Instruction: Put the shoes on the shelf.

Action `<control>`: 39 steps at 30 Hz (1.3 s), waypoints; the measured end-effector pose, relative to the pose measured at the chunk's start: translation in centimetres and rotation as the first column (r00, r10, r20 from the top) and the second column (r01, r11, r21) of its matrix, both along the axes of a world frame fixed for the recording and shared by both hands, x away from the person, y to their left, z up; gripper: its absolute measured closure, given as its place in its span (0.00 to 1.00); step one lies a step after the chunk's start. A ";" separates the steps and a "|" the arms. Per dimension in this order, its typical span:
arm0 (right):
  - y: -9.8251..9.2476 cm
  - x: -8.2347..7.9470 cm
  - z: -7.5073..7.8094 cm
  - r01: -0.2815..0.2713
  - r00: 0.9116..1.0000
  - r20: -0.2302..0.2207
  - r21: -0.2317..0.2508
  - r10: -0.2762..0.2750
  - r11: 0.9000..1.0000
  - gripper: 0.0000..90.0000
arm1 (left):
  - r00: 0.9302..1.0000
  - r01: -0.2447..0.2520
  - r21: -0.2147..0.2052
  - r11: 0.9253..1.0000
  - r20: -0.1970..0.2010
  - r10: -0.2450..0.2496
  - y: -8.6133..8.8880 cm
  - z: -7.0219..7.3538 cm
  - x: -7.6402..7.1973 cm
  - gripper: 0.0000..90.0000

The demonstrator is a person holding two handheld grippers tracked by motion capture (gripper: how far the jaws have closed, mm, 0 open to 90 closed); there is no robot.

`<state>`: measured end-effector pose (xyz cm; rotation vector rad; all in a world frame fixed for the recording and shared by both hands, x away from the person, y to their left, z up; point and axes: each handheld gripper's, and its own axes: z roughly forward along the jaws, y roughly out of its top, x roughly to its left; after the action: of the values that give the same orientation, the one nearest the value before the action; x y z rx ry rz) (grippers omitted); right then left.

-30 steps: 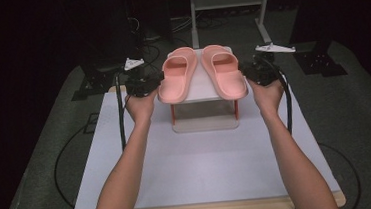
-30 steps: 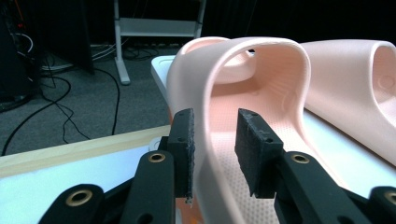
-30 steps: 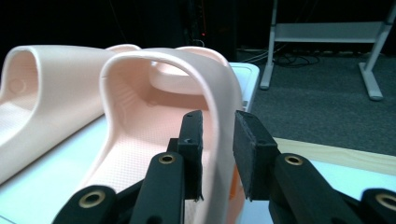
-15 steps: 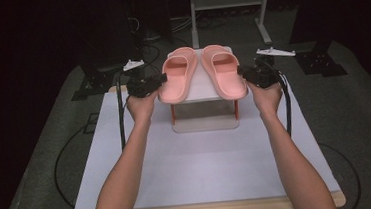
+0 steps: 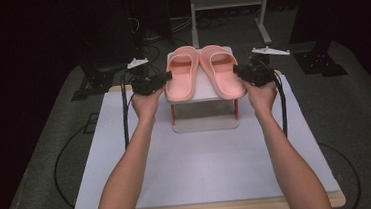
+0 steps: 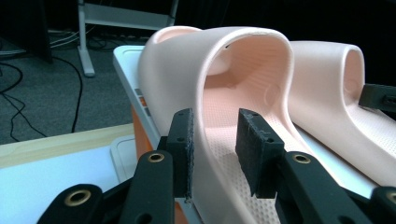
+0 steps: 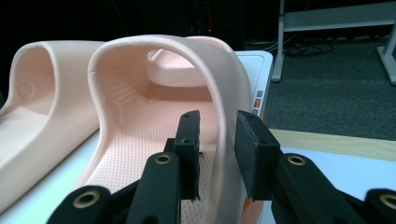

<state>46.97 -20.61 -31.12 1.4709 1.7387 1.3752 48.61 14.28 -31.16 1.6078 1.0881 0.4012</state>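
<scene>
Pink slippers point(image 5: 202, 72) on a stand point(image 5: 202, 90): each gripper's jaws straddle a sidewall, slightly loosened.

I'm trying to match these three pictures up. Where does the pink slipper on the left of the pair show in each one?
High view: the left slipper is at upper centre, left of the right slipper, on the white stand.
Left gripper view: near centre, with its strap arching up. The stand is at left.
Right gripper view: far left, beyond the right slipper. The stand is at right.
Shared landmark: the white stand.
</scene>
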 end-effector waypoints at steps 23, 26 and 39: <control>2.5 0.2 -0.1 -0.023 1.000 0.011 -0.028 0.023 0.999 0.78 | 1.000 0.028 0.070 0.997 0.004 -0.028 -1.2 0.0 0.9 0.77; 2.5 0.2 -0.1 -0.022 1.000 0.008 -0.027 0.023 0.999 0.79 | 0.999 0.036 0.074 0.997 0.007 -0.036 -1.2 0.0 0.9 0.77; 2.2 -0.2 -0.4 -0.008 1.000 0.027 -0.020 0.008 1.000 0.80 | 0.998 0.054 0.089 0.995 0.014 -0.056 -1.6 0.0 1.5 0.78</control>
<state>46.76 -18.43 -31.48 1.4301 1.7384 1.3721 50.15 12.70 -31.18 1.7058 1.0233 0.4303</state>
